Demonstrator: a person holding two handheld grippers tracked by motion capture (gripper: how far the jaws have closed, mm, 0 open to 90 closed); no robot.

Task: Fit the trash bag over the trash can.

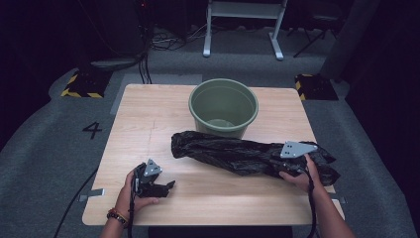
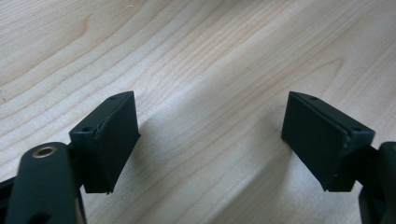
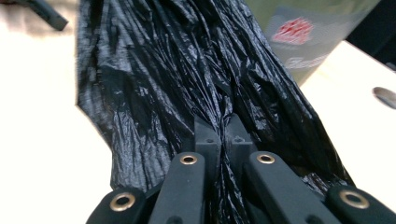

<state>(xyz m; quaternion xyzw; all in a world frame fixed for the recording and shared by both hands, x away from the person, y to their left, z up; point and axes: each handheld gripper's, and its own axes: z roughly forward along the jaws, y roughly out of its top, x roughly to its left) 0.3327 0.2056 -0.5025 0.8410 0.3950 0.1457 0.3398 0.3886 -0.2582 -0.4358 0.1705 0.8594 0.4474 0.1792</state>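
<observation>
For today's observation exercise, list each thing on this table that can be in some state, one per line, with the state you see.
Black plastic bag: crumpled, lying lengthwise on the table, one end pinched in the right tongs.
Green bucket: upright, open-topped, nothing visible inside.
Left tongs: open, nothing between them, over bare wood.
Right tongs: shut on the bag.
Table: bears the bucket and the bag.

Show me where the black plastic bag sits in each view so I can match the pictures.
High view: the black plastic bag lies across the table's middle, in front of the green bucket, its right end in the right gripper.
Left gripper view: bare wooden table between open fingers; no bag.
Right gripper view: bag runs up the centre, pinched at the bottom.
Shared landmark: the wooden table.
</observation>
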